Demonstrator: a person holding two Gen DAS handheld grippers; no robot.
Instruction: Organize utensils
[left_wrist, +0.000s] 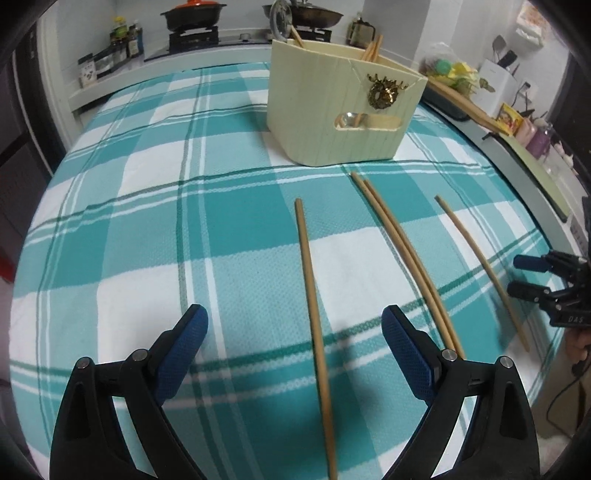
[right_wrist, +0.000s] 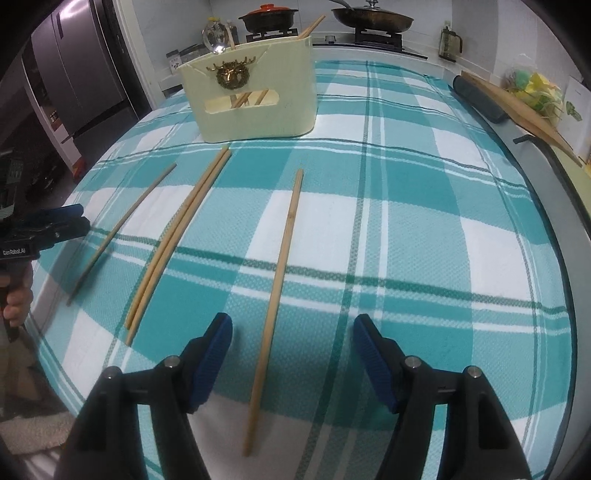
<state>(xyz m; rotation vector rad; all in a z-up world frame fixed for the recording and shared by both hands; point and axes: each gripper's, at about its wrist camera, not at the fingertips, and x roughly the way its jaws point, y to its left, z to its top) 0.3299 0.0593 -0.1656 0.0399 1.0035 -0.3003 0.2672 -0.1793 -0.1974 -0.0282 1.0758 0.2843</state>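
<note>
Several wooden chopsticks lie on the teal checked tablecloth. In the left wrist view my left gripper (left_wrist: 295, 325) is open over a single chopstick (left_wrist: 314, 314), with a touching pair (left_wrist: 402, 251) and another single one (left_wrist: 480, 266) to its right. My right gripper (left_wrist: 524, 273) shows open at the right edge. In the right wrist view my right gripper (right_wrist: 293, 332) is open over a single chopstick (right_wrist: 280, 266); the pair (right_wrist: 181, 232) and a single one (right_wrist: 122, 229) lie left of it. My left gripper (right_wrist: 70, 218) is at the left edge. A cream utensil holder (left_wrist: 343, 107) (right_wrist: 255, 99) holds chopsticks and a spoon.
A stove with a pot (left_wrist: 192, 14) and a pan (right_wrist: 373, 16) stands behind the table. Jars (left_wrist: 122, 40) sit at the back left. A long wooden board (right_wrist: 517, 110) and a dark case (right_wrist: 480, 99) lie on the right-hand counter. A fridge (right_wrist: 74, 66) stands at left.
</note>
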